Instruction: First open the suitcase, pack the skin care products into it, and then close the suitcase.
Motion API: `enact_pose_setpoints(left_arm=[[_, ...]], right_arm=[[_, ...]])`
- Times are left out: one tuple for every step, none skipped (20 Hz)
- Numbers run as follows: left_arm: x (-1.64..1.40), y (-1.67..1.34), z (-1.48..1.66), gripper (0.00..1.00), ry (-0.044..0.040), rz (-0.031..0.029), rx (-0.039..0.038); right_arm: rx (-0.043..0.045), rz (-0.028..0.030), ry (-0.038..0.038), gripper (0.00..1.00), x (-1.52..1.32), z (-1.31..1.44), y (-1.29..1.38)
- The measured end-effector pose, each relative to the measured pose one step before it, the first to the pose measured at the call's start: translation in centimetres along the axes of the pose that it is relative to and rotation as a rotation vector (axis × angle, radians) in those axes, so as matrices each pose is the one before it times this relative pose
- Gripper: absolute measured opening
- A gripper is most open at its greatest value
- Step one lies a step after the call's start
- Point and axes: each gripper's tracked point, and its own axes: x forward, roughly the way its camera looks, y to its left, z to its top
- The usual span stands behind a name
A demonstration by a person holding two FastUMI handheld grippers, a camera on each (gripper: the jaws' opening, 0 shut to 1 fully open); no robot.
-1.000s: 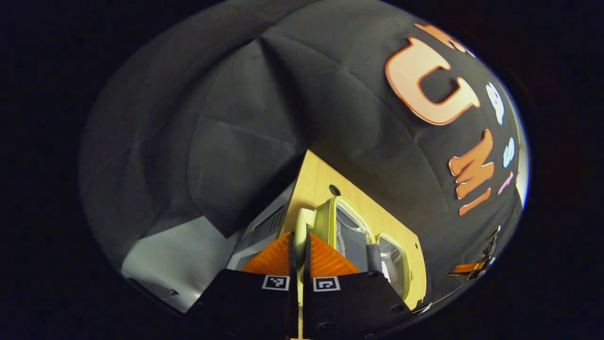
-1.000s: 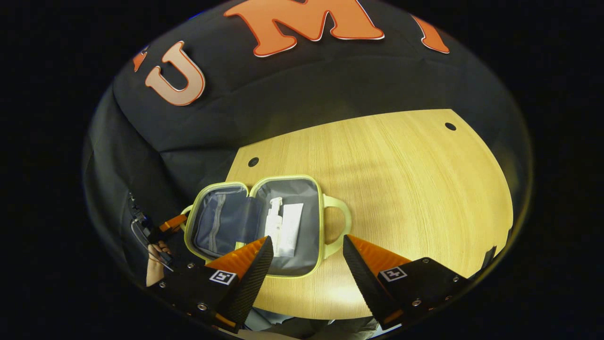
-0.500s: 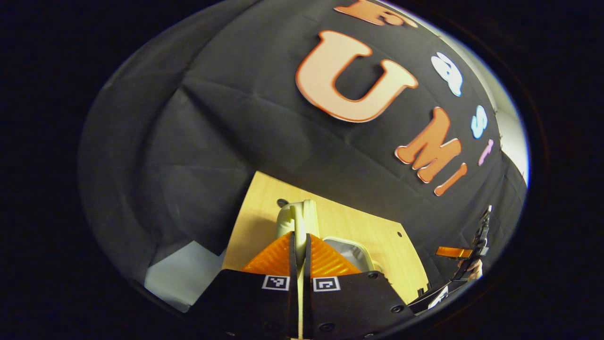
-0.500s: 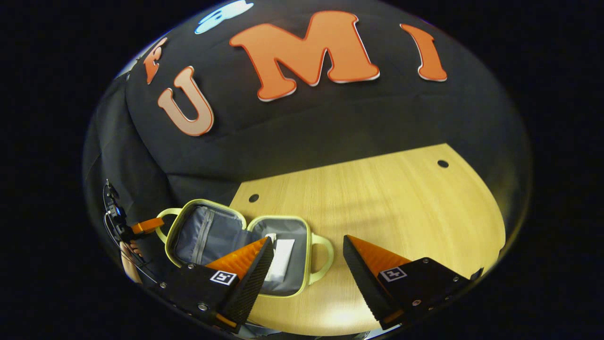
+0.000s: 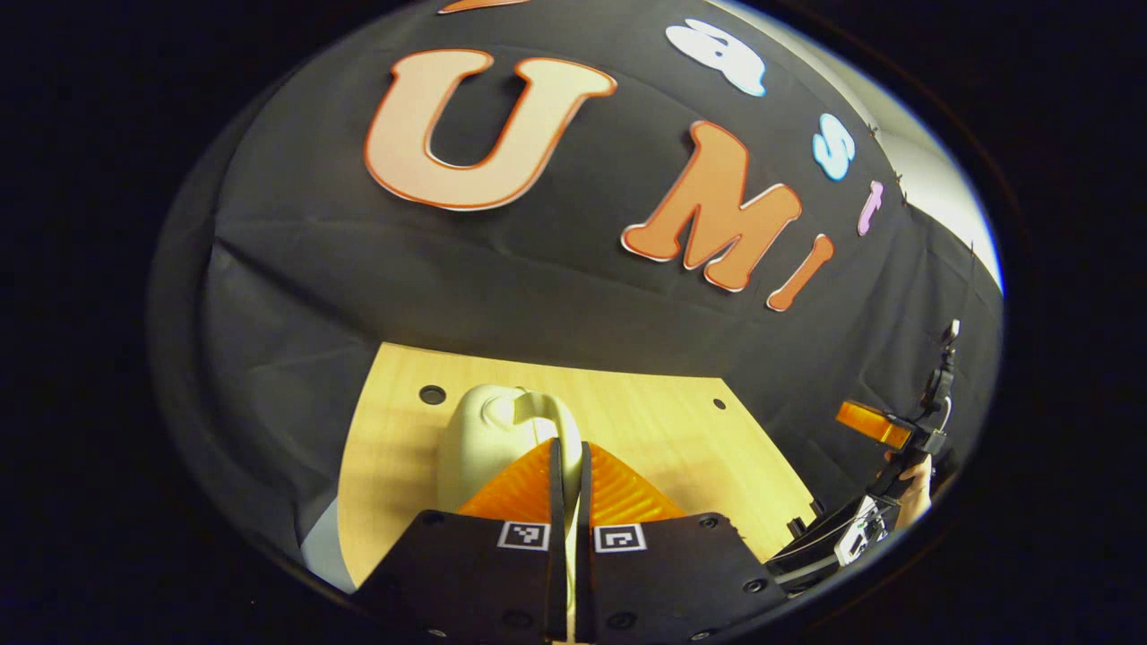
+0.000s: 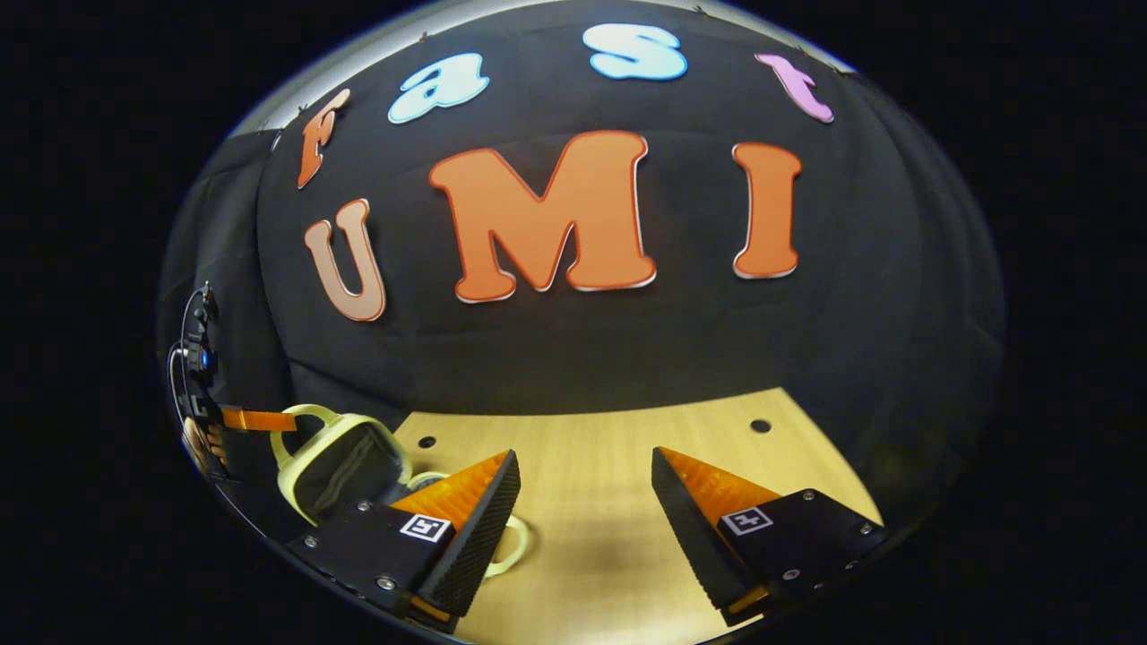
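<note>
Closing stage, by the look of it. Left gripper (image 5: 567, 466) pinched tight on the pale yellow-green handle (image 5: 548, 414) of the suitcase's lid, both fingers pressed together on the loop in the left gripper view, with the lid's smooth outer shell (image 5: 479, 443) turned toward the camera and standing over the wooden table (image 5: 394, 457). From the right gripper view: suitcase (image 6: 336, 466) at the table's near left corner, lid raised and tilted over the base, grey lining and a zip pocket showing inside, not yet flat shut; the left gripper seen far off there, at the top handle. A second handle loop (image 6: 511, 544) of the base lying on the table just behind one finger of the right gripper (image 6: 586, 493). Right gripper's jaws wide apart, holding nothing, hovering above bare table to the right of the case. Skin care products hidden by the lid and the finger in front, so probably already packed, though not checkable from here. Opening done; packing likely done. Left to do: bring the lid the rest of the way down onto the base, then perhaps fasten the zip, if there is one.
</note>
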Motion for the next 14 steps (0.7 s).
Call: enact_pose_setpoints(left_arm=[[1.011,-1.379,-0.176,0.04,0.00148,-0.00527,-0.00567],[0.773,-1.199,-0.827,0.04,0.00617,-0.00630,-0.00561],[0.920,-1.394,-0.696,0.04,0.00849,-0.00060,0.00061],[1.324,-1.541,-0.780,0.04,0.00750,0.00195,-0.00044],[1.053,-1.186,-0.813,0.04,0.01227,0.00145,0.00230],[1.493,-1.558,-0.849,0.04,0.01744,0.00257,0.00263],[1.291,-1.185,-0.950,0.04,0.01590,0.00876,0.01090],[1.711,-0.825,-0.887,0.04,0.01951,0.01140,0.01057],[1.509,-0.886,-0.784,0.04,0.02113,0.01385,0.01386],[1.324,-0.962,-0.996,0.04,0.02074,0.01949,0.01495],[1.588,-0.932,-1.039,0.04,0.02948,0.02055,0.02167],[1.810,-0.904,-1.426,0.04,0.03085,0.02362,0.02271],[1.831,-0.844,-1.117,0.04,0.03272,0.02937,0.03464],[1.935,-0.800,-1.198,0.04,0.03437,0.03312,0.03918]], right_arm=[[-0.02524,-0.01348,-0.01795,0.94,-0.372,0.644,-1.239],[-0.01533,-0.00235,-0.01051,0.94,-0.386,0.425,-1.185],[-0.00732,-0.00485,-0.00629,0.94,-0.431,0.128,-1.231],[-0.00403,-0.00179,-0.00189,0.94,-0.214,-0.004,-1.198],[-0.00582,-0.00659,-0.00183,0.94,-0.408,-0.009,-1.135],[-0.00845,-0.00627,-0.00368,0.94,-0.224,-0.089,-1.272],[-0.01253,-0.00844,-0.00452,0.94,-0.105,-0.136,-1.250],[-0.01457,-0.00919,-0.00169,0.94,-0.107,-0.094,-1.164],[-0.01021,-0.00819,-0.00280,0.94,-0.211,-0.116,-1.023],[-0.00757,-0.00271,-0.00215,0.94,-0.156,-0.194,-0.995],[-0.00479,-0.00445,0.00076,0.94,-0.194,-0.323,-0.974],[-0.00118,-0.00544,0.00137,0.94,-0.074,-0.380,-0.842],[-0.00209,-0.00485,0.00598,0.94,-0.065,-0.546,-0.836],[-0.00229,-0.00761,0.00479,0.94,-0.004,-0.530,-0.811]])
